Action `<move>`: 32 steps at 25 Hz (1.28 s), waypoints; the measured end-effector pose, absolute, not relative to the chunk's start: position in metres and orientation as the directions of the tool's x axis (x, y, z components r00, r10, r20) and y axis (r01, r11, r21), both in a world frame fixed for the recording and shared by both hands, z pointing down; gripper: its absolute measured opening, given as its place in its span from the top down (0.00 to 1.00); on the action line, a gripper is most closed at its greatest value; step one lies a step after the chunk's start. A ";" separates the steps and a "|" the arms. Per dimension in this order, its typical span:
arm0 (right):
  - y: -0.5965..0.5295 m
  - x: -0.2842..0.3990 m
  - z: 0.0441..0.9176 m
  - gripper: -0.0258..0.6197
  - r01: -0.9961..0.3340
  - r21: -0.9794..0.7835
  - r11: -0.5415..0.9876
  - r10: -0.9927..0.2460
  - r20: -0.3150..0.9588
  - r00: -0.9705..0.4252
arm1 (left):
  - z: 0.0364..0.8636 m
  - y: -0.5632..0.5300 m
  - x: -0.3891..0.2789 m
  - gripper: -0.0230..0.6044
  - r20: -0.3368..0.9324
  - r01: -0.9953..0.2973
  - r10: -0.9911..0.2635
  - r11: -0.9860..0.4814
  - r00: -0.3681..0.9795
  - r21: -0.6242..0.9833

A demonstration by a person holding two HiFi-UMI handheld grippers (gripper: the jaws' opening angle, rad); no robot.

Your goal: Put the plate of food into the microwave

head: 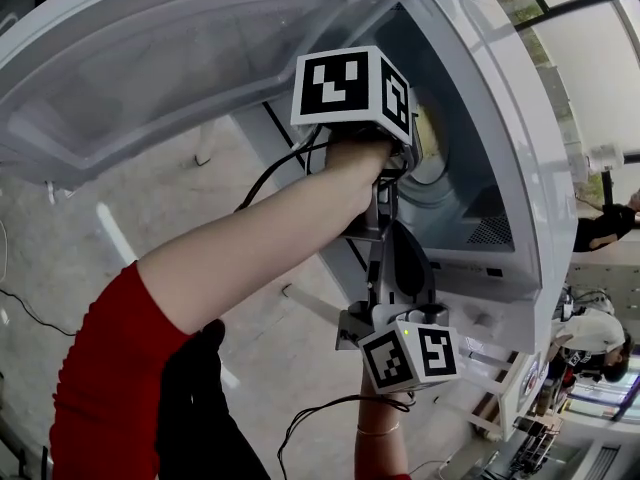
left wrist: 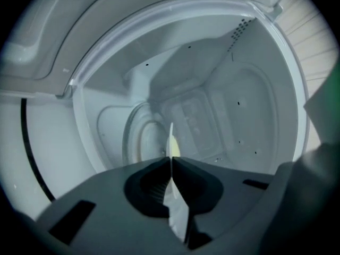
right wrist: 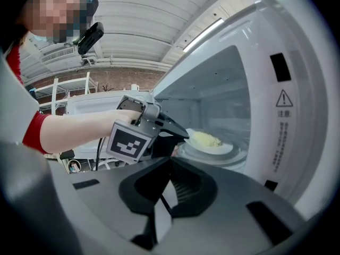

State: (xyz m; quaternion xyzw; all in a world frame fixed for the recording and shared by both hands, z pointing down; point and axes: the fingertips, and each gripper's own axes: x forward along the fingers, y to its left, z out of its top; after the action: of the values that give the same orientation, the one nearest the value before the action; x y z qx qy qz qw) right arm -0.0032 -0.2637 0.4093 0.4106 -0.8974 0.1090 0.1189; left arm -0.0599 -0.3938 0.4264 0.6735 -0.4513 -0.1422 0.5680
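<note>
The white microwave [head: 520, 168] stands with its door [head: 150, 58] swung open. My left gripper [left wrist: 171, 161] reaches into the cavity, shut on the rim of a white plate [left wrist: 171, 142] that I see edge-on. In the right gripper view the plate [right wrist: 226, 149] carries yellow food [right wrist: 206, 139] and sits over the glass turntable [right wrist: 212, 158]; whether it rests on it I cannot tell. The left gripper [right wrist: 183, 134] grips the plate's near edge. My right gripper [right wrist: 171, 158] is shut on nothing, outside the opening and just below the left one, seen by its marker cube [head: 410, 353].
The control panel side [right wrist: 281, 105] of the microwave is at the right of the opening. Black cables [head: 270, 173] trail from the grippers over the floor [head: 60, 258]. People stand in the background at the right [head: 600, 228].
</note>
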 end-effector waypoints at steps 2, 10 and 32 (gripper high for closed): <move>-0.264 -0.004 0.409 0.94 -0.761 -0.095 0.642 -0.708 0.310 -0.635 | 0.426 -0.394 -0.061 0.93 0.347 -0.504 -0.765 0.034 0.543 0.863; -0.264 -0.006 0.407 0.94 -0.757 -0.093 0.647 -0.703 0.311 -0.640 | 0.425 -0.406 -0.068 0.89 0.456 -0.766 -0.779 -0.047 0.430 0.641; -0.258 -0.001 0.406 0.94 -0.760 -0.094 0.643 -0.704 0.318 -0.635 | 0.424 -0.407 -0.057 0.82 0.558 -0.900 -0.742 -0.141 0.372 0.412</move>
State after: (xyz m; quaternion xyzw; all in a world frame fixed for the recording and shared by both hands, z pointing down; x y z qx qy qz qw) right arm -0.0006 -0.2579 0.4056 0.4078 -0.8974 0.1103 0.1273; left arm -0.0572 -0.4069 0.4244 0.7471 -0.5496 0.1104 0.3571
